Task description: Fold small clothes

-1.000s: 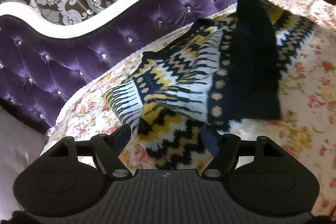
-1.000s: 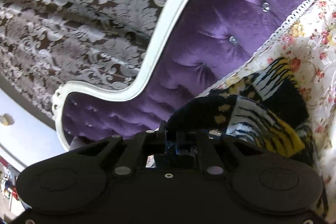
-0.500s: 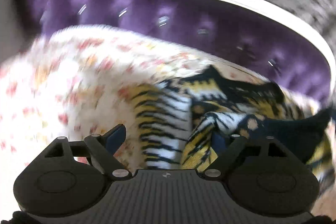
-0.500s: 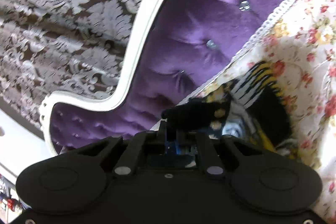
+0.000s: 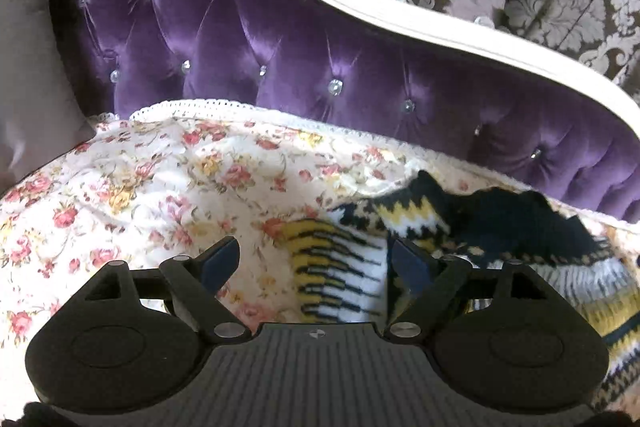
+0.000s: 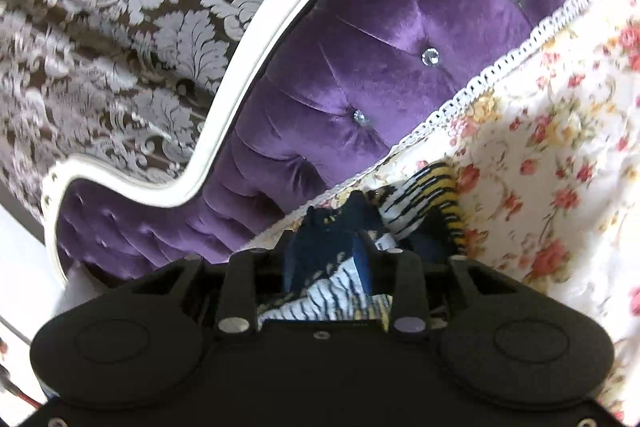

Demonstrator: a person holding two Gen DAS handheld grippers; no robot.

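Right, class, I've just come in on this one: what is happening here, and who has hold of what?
A person is folding a small patterned sweater on a floral bedspread, using a gripper in each hand. The left gripper is open and holds nothing, with the striped edge of the sweater lying between its fingers. The right gripper is opening, with a dark part of the sweater between its fingers, so it looks to be letting go. A purple headboard stands behind.

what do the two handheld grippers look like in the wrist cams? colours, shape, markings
Both match: matte black bodies, two round lobes flanking a ribbed centre plate with a small round mark, silver pivot screws on angled black linkage arms. Left gripper has dark blue fingertips; right gripper has blue pads too. A red cable shows at the right view's lower-left corner.
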